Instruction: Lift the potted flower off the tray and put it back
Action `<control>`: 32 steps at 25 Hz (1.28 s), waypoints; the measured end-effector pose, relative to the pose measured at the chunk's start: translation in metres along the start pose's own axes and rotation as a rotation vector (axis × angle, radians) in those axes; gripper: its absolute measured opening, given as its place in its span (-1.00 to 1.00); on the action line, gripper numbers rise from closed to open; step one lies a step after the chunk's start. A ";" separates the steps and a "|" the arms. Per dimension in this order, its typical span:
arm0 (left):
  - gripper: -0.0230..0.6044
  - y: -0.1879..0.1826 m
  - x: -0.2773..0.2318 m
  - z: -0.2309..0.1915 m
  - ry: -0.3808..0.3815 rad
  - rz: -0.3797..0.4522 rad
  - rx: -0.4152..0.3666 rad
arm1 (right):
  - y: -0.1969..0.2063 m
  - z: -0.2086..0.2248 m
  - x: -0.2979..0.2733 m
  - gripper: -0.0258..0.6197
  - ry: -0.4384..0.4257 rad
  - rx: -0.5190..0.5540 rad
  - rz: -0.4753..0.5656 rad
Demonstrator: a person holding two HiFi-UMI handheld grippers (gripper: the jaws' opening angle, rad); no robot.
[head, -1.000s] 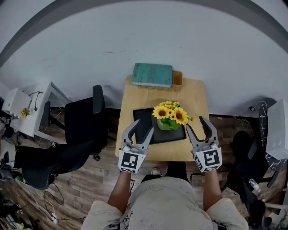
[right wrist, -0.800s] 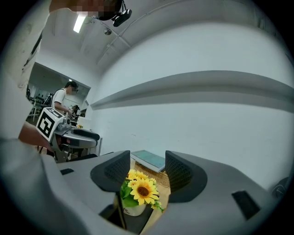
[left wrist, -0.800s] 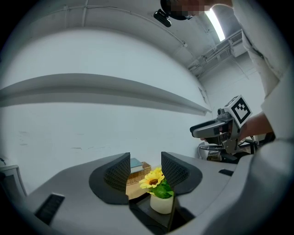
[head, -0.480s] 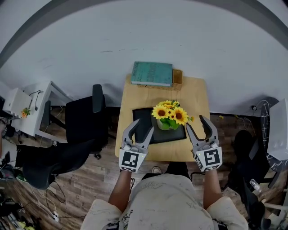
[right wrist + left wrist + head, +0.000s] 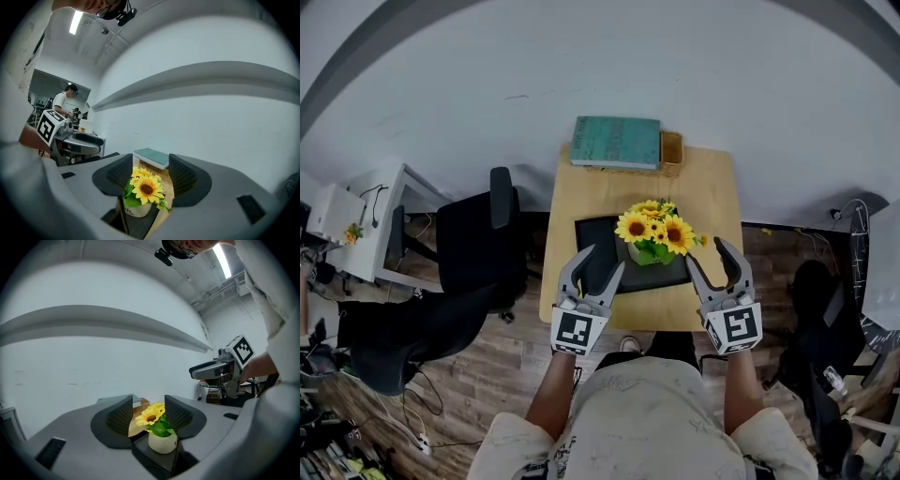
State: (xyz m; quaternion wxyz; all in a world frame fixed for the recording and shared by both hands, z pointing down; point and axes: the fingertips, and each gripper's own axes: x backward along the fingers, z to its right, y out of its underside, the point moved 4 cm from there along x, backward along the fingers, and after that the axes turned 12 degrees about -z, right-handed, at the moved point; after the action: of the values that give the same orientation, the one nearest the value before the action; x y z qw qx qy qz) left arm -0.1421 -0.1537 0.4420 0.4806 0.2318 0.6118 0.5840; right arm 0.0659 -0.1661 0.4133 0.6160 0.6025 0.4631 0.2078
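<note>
- Two grippers, the left gripper [image 5: 602, 261] and the right gripper [image 5: 707, 253], are hovering over the near edge of the light wooden tabletop [image 5: 581, 187], one on each side of the task's thing.
- That thing, a small round white pot [image 5: 642, 254] carrying yellow sunflowers [image 5: 654, 228], is standing upright on the flat black rectangular tray [image 5: 591, 231], toward the tray's right half; nothing is lifting it yet.
- Judging from this, the approach is under way and the grasp is not yet made.
- To do it well, one gripper should be coming in low and level, aiming at the pot's white wall below the leaves — not at the blossoms, which would be crushing or slipping.
- Closing squarely on the wall and rising straight up should be keeping the pot upright and the tray from dragging along.
- The left gripper is standing released, jaws well apart, touching nothing; in the left gripper view the pot is showing through the gap but lying beyond the pads.
- The right gripper is likewise released and empty, with the pot ahead of its jaws, apart from them.
- A teal rectangular book [image 5: 617, 142] and a small woven wicker basket [image 5: 671, 148] are lying at the far edge, well apart from the tray.
</note>
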 end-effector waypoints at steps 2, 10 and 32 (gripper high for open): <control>-0.27 0.003 -0.003 0.002 0.005 -0.006 -0.004 | 0.005 0.000 -0.002 -0.16 -0.006 -0.007 -0.010; -0.27 0.021 -0.013 0.013 0.023 -0.064 -0.008 | 0.030 -0.002 -0.011 -0.16 -0.033 -0.040 -0.068; -0.26 0.100 -0.009 0.047 0.068 -0.237 0.026 | 0.122 -0.036 -0.017 -0.15 -0.121 -0.088 -0.281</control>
State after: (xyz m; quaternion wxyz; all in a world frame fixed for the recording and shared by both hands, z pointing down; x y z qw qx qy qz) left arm -0.1258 -0.1174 0.5449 0.5222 0.1440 0.6583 0.5227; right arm 0.0647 -0.1372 0.5382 0.6916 0.5156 0.4952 0.1032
